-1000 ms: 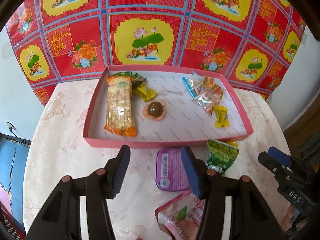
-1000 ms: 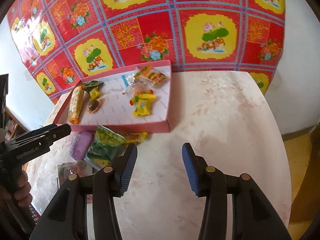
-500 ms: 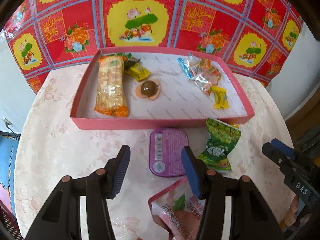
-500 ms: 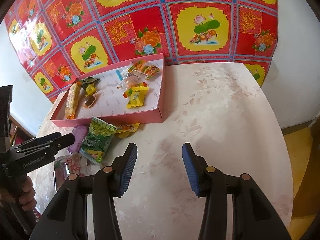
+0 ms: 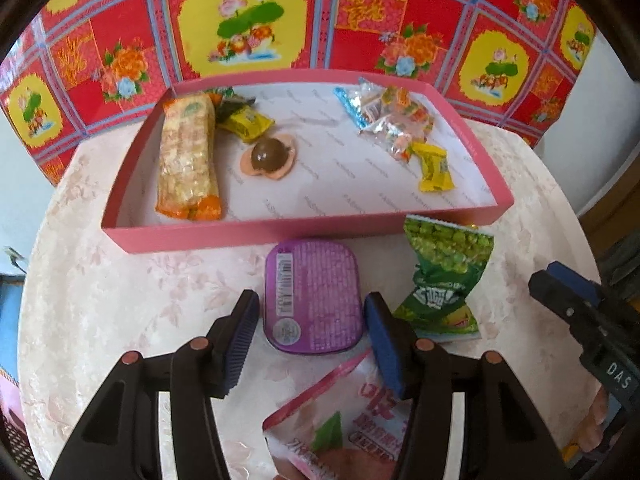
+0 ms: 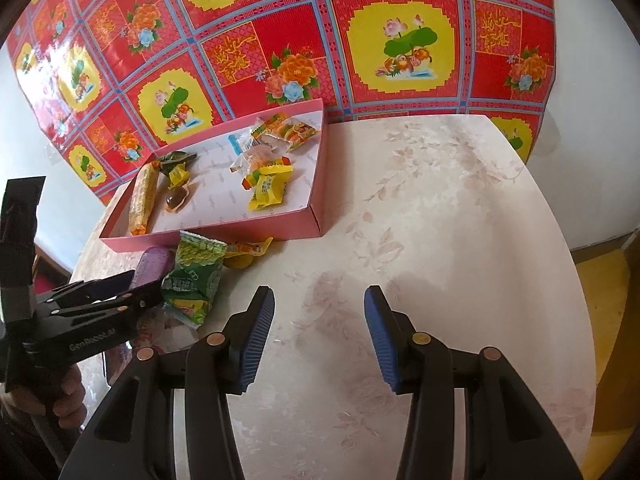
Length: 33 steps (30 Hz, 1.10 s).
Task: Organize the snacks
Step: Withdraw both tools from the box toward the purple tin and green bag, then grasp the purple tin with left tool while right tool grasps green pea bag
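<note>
The step in hand was judged to be the pick-up of the purple tub (image 5: 313,296), which lay lid-down on the table (image 5: 120,300) just in front of the pink box (image 5: 256,232), outside it. The left hand-held gripper (image 5: 310,330) was held over the tub's near end, its jaws opening with the tub framed between them; no pad was seen pressing on it. A green pea packet (image 5: 446,276) lay just beside the right pad, and a pink-and-white pouch (image 5: 340,424) lay partly under the gripper. Inside the box a long orange bar (image 5: 187,160), a round chocolate sweet (image 5: 269,155) and several wrapped candies (image 5: 394,120) were already gathered. The right hand-held gripper (image 6: 319,338) was held with jaws apart and empty above bare table, well clear of the snacks. The next move was judged to call for lowering the left pads astride the tub, closing on its sides without catching the green packet, then lifting it over the box's near wall.
</note>
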Motion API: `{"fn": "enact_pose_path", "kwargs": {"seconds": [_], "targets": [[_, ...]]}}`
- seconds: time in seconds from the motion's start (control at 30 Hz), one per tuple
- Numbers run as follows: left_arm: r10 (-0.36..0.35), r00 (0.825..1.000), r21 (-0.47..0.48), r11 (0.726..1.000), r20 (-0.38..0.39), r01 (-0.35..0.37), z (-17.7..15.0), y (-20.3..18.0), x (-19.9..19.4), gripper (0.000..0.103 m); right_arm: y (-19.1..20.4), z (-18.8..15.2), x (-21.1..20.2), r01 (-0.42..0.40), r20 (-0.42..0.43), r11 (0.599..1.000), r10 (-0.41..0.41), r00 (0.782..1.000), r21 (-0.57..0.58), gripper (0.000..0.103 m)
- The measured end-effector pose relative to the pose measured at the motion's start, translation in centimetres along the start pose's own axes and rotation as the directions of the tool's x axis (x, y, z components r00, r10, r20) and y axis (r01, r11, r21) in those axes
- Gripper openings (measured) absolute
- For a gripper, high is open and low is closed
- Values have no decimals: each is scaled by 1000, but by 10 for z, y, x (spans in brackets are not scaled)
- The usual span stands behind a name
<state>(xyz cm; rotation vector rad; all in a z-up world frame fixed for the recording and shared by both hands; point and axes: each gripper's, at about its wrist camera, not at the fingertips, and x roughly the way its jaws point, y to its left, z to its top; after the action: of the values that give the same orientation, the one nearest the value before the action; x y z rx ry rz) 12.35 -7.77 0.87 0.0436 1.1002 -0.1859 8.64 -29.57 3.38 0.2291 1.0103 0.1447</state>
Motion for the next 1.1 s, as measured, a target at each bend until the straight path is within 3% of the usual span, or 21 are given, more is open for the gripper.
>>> {"fn": "enact_pose_path", "kwargs": {"seconds": [0.2,0.3,0.43,0.8,1.1], "targets": [[22,1000,12,1000,20,-23,-1,-3,1,58,0,-1,2,-1,-7,1000,1,1000,2,48],[18,999,7,1000,29,-19,-1,0,1,53,2,-1,3,0,-10,1000,0,1000,1,48],[-4,999,-10,1000,40,4,-3,5,-1,53,7,-1,4,1,-15,1000,-1,1000,-8,48],[25,996,-29,999,91,-22,-9,24,-19,52,28,-1,6,-13,-34,999,11,999,-38,48],[34,998,-70,997,61,-29,-20,47,-13,52,55,3,8,-47,-50,996,43,998,-72,48]]}}
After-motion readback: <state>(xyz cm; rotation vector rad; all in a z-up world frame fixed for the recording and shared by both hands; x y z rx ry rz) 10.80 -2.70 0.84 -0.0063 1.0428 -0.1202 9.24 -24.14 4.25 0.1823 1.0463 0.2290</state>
